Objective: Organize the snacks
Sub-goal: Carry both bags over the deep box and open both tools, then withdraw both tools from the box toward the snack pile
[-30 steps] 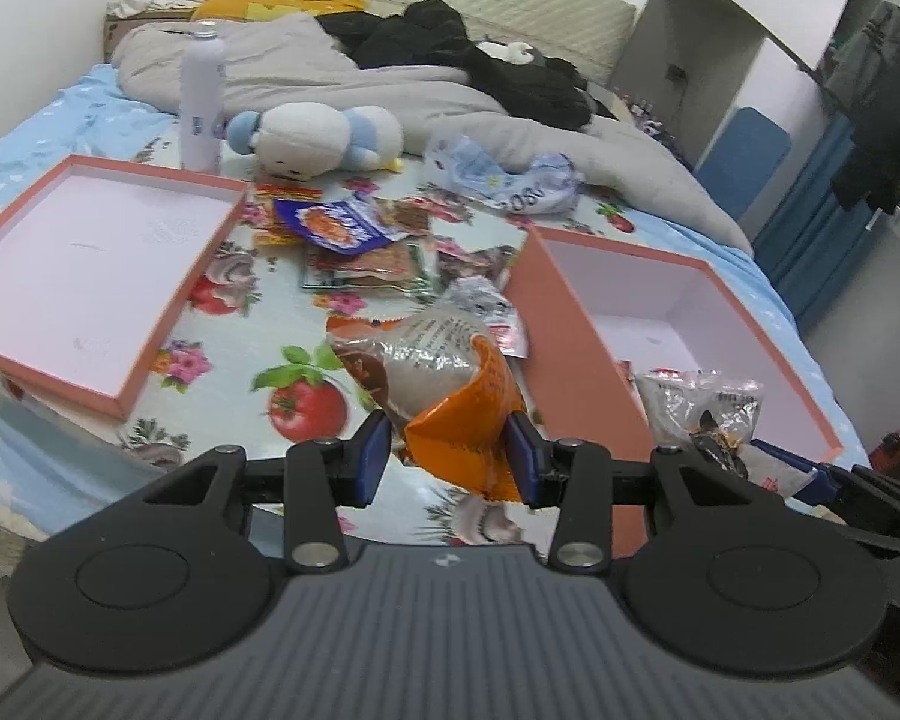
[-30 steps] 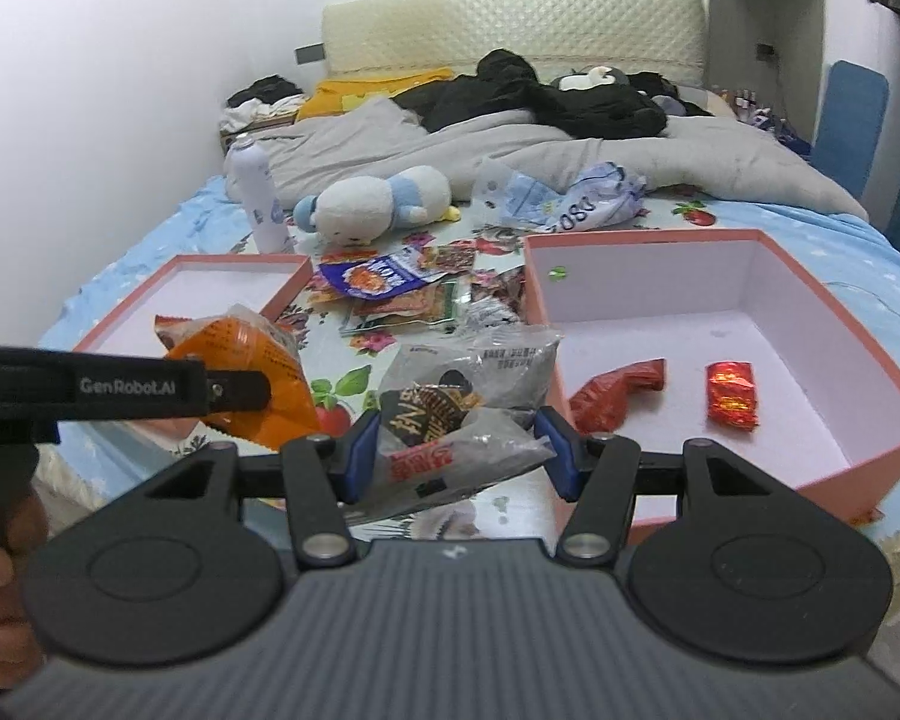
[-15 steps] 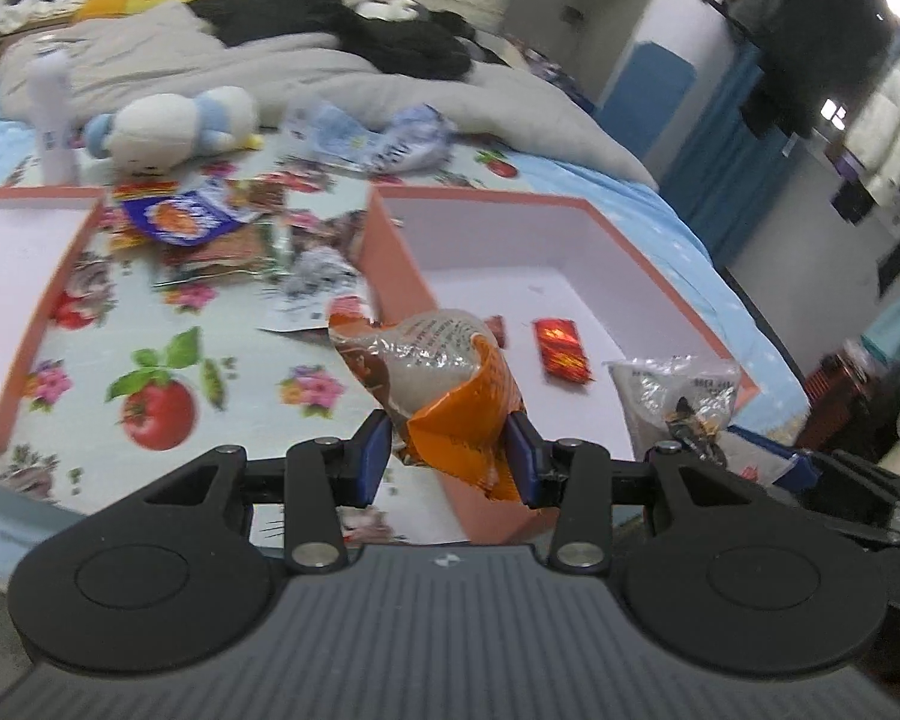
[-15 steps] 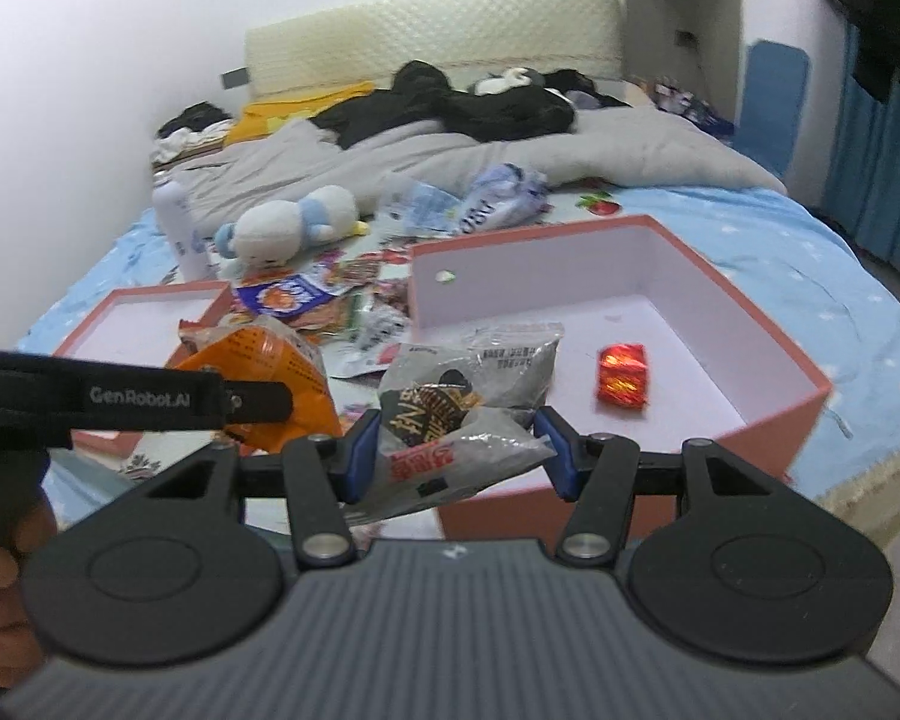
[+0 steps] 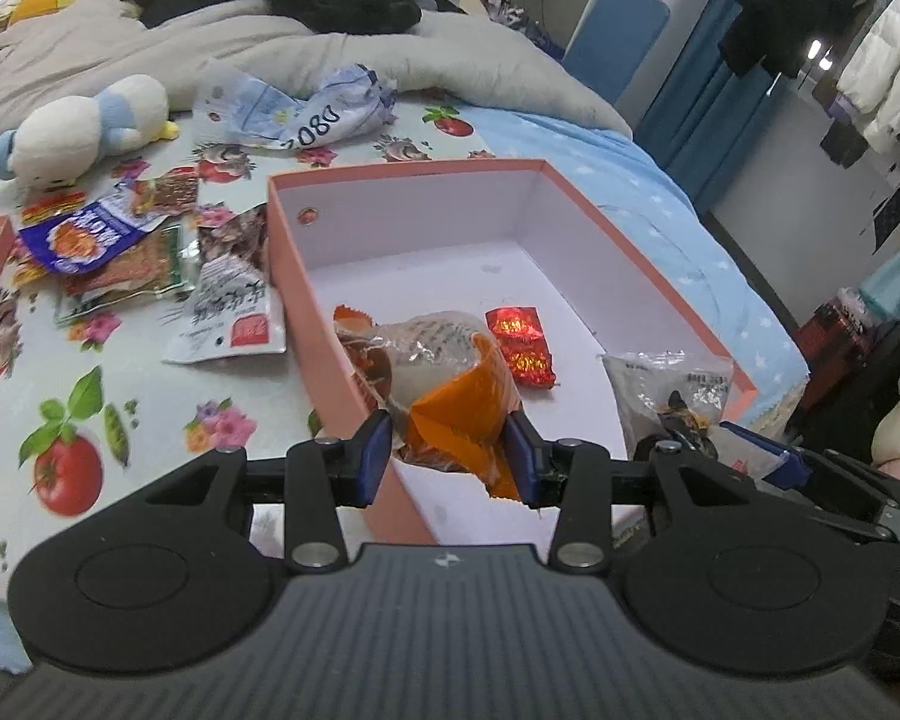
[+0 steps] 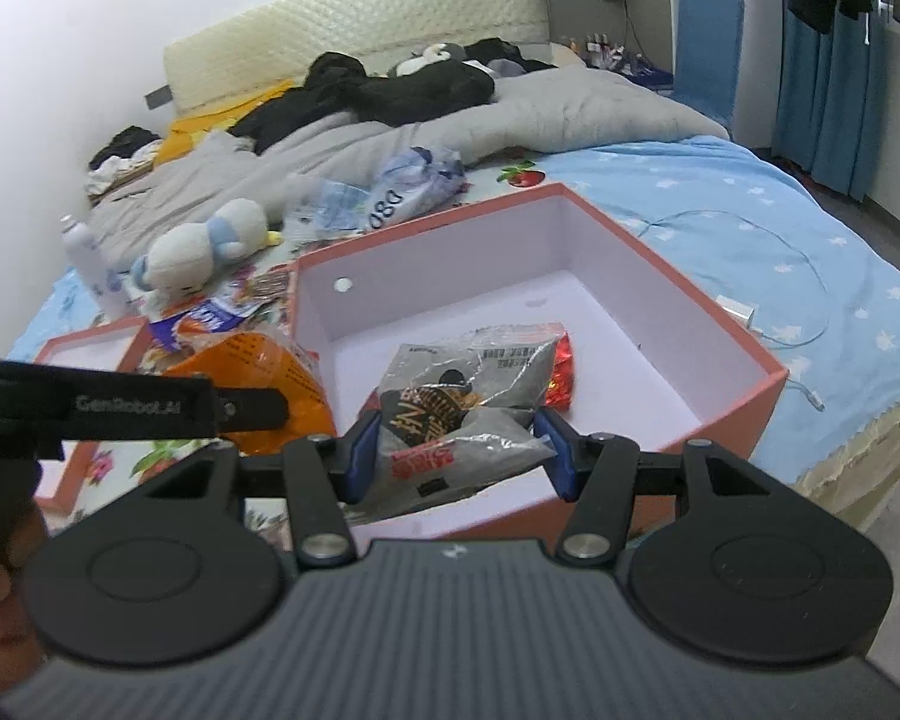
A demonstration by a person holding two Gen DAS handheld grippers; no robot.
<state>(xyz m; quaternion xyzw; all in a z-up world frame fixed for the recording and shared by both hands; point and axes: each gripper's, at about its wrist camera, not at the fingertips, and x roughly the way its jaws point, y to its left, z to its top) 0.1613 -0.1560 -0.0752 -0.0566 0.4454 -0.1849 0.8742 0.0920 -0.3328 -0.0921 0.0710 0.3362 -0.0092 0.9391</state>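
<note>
My left gripper (image 5: 447,450) is shut on an orange and clear snack bag (image 5: 444,384) and holds it over the near left corner of the pink box (image 5: 570,186). My right gripper (image 6: 456,444) is shut on a grey and black snack bag (image 6: 462,402) and holds it over the box's near edge (image 6: 744,396). A red snack packet (image 5: 521,345) lies on the box floor; it peeks out behind the grey bag in the right wrist view (image 6: 561,372). The grey bag also shows in the left wrist view (image 5: 672,390), and the orange bag in the right wrist view (image 6: 270,372).
Several loose snack packets (image 5: 120,252) lie on the floral cloth left of the box. A second pink tray (image 6: 90,348) sits further left. A plush toy (image 5: 84,126), a crumpled plastic bag (image 5: 294,114), a white bottle (image 6: 87,258) and bedding lie behind. A white cable (image 6: 810,300) lies right of the box.
Both grippers have swung right and forward with their bags, from beside the box to over its near side. The box now fills the middle of both views.
</note>
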